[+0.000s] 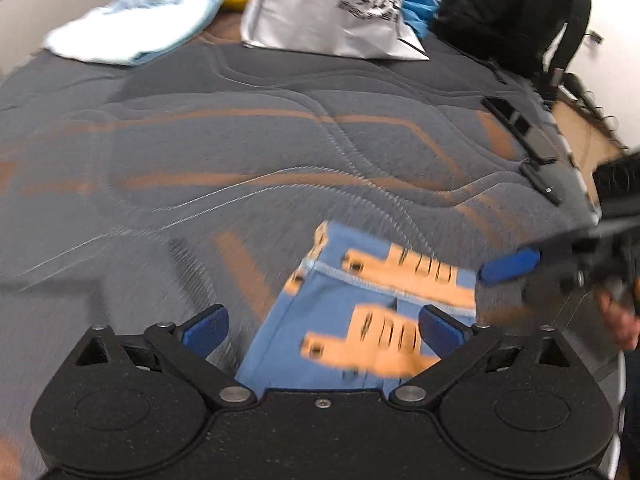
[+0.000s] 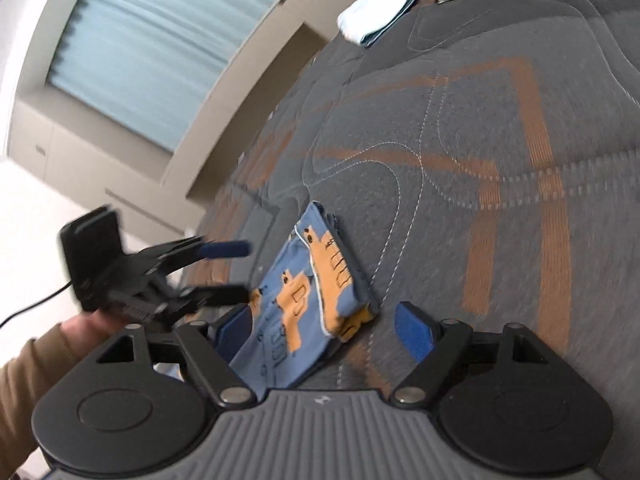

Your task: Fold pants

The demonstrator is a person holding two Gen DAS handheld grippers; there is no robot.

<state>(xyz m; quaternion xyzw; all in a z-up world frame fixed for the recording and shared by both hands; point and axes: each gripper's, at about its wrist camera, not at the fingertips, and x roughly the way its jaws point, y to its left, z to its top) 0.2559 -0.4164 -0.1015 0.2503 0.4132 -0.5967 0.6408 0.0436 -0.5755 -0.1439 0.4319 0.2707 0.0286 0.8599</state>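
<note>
Fingers: left gripper (image 1: 320, 330) and right gripper (image 2: 326, 330) both spread, nothing held | pants (image 1: 352, 320): folded small, lying on bed (image 1: 240, 152) | advice: bundle to be pressed flat, edges squared.

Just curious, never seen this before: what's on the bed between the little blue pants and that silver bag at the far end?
Only bare quilted mattress lies between the pants and the silver bag, seen in the left wrist view.
</note>
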